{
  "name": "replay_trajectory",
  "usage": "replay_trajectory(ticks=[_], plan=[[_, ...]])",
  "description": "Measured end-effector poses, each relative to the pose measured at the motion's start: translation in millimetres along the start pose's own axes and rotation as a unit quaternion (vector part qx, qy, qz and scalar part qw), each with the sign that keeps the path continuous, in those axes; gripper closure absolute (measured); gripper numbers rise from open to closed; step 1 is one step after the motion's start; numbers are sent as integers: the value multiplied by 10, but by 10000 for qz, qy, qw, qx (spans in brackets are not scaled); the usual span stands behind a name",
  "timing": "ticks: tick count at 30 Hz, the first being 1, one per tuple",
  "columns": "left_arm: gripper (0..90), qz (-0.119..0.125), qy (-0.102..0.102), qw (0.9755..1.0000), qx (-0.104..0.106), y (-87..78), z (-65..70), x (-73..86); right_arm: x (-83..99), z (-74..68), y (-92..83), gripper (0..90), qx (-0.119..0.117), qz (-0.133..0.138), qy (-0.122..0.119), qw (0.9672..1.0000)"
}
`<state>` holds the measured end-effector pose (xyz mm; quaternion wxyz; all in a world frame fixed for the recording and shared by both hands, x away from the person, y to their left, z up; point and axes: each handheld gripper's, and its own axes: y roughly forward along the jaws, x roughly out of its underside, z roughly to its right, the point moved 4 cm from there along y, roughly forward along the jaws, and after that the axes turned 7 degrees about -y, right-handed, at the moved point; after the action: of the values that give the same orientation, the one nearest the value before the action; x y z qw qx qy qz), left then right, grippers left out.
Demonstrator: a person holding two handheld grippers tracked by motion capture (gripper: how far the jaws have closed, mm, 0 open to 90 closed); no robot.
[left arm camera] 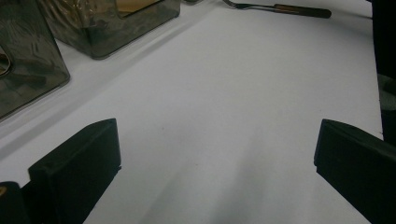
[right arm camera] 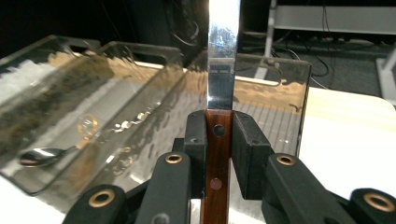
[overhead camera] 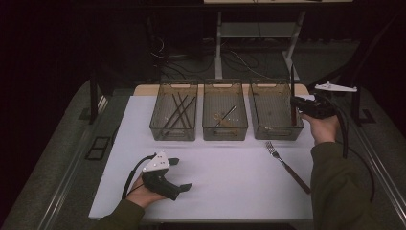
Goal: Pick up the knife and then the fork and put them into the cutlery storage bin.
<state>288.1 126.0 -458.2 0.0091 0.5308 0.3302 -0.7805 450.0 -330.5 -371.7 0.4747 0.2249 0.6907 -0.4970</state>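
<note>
High view: white table (overhead camera: pixel 230 177), dark room; right gripper (overhead camera: pixel 302 106) clamps knife (overhead camera: pixel 292 93), left gripper (overhead camera: pixel 178 173) apart.

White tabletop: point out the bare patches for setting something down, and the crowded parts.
The white tabletop lies bare in a wide patch between the left gripper, the fork and the bins' front walls, and left of the left bin. The back is crowded: three bins side by side, the right gripper holding a knife at the right bin.
</note>
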Motion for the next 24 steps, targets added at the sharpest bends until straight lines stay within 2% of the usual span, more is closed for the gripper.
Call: replay_trajectory(ticks=[3,8,14,19,21,24], plan=[[0,7,3,10000,9,0,1,-1,39,8,92,769,80,-146,-42,9999],[0,6,20,10000,27,0,3,-2,150,2,228,768,170,-544,-111,9983],[0,4,32,10000,33,-1,6,-4,289,-15,336,768,238,-976,-308,9945],[0,3,26,10000,36,1,10,-3,372,7,367,754,283,-1193,-388,9917],[0,1,27,10000,36,1,9,-3,360,8,355,642,225,-1125,-299,9929],[0,0,22,10000,34,3,11,-3,320,10,305,535,248,-1002,-287,9942]])
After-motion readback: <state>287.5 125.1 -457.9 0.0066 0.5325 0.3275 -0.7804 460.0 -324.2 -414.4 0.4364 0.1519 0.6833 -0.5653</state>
